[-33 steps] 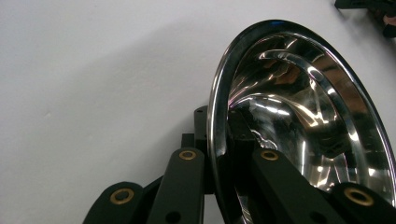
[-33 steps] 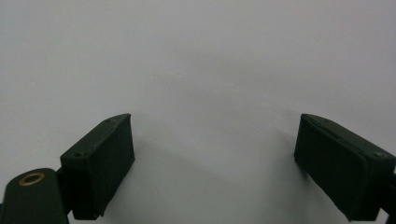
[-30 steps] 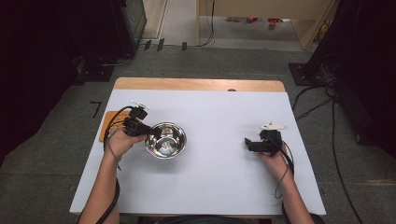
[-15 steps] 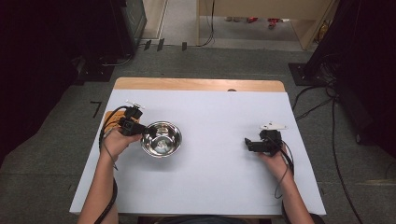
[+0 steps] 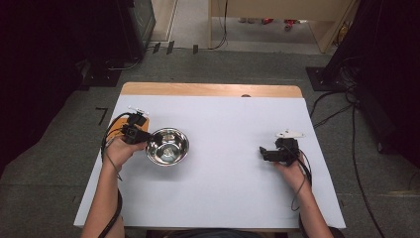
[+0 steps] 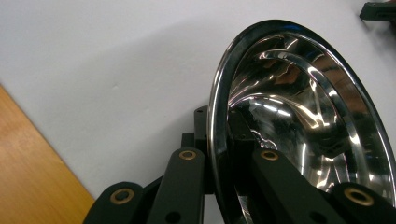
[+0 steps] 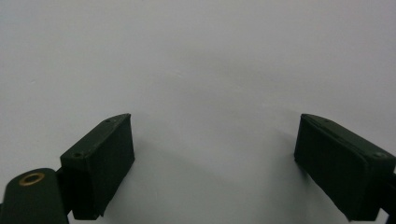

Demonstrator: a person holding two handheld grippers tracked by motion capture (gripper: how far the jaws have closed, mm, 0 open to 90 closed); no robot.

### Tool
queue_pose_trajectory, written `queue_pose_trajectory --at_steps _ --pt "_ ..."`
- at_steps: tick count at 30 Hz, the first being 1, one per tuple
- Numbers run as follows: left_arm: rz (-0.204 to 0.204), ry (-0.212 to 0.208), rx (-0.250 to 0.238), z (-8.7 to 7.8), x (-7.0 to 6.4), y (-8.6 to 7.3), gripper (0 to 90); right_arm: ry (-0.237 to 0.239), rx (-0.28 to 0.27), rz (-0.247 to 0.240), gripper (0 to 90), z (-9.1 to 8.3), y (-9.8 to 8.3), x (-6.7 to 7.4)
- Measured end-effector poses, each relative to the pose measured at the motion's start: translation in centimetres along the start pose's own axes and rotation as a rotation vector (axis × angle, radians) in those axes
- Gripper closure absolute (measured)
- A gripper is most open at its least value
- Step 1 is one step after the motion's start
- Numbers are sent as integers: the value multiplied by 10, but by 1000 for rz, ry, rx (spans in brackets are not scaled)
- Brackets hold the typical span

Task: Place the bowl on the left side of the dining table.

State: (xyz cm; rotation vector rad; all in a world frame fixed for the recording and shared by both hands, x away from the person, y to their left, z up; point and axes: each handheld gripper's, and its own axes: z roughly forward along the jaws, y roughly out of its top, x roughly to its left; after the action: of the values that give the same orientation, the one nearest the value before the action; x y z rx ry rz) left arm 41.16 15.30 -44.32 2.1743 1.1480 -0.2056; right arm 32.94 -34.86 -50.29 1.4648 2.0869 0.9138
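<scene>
A shiny steel bowl [image 5: 167, 146] stands on the white table [image 5: 223, 188], left of the middle. My left gripper [image 5: 151, 140] comes at it from the left and is shut on its near-left rim. In the left gripper view one jaw lies outside the bowl [image 6: 303, 116] wall and the other inside, with the rim pinched between them by my left gripper [image 6: 219, 126]. My right gripper [image 5: 262, 152] rests at the right of the table, pointing left, far from the bowl. The right gripper [image 7: 215, 154] jaws stand wide open over bare white surface, with nothing between them.
A strip of bare wood [image 5: 208, 89] runs along the table's far edge, and wood [image 6: 28, 163] also shows beside the white sheet near my left hand. Cables trail from both grippers. Dark equipment and floor cables [image 5: 341, 109] surround the table.
My left gripper has shifted slightly to the left, drawing the bowl along with it. The right gripper has stayed in place.
</scene>
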Motion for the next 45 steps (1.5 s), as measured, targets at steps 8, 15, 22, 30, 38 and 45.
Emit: queue_pose_trajectory --at_steps 8,15,22,30,38,45 --pt "-12 14 -1 -3 4 -2 876 0 0 0 114 0 0 0" --pt "-24 26 -13 -8 7 -4 876 0 0 0 114 0 0 0" --pt "-27 34 -28 -15 9 -5 876 0 0 0 114 0 0 0" --pt "-41 39 -42 -21 14 -8 876 0 0 0 114 0 0 0" --pt "-58 56 -46 -25 18 -10 875 0 0 0 114 0 0 0" --pt "-83 55 -62 -29 23 -13 875 0 0 0 114 0 0 0"
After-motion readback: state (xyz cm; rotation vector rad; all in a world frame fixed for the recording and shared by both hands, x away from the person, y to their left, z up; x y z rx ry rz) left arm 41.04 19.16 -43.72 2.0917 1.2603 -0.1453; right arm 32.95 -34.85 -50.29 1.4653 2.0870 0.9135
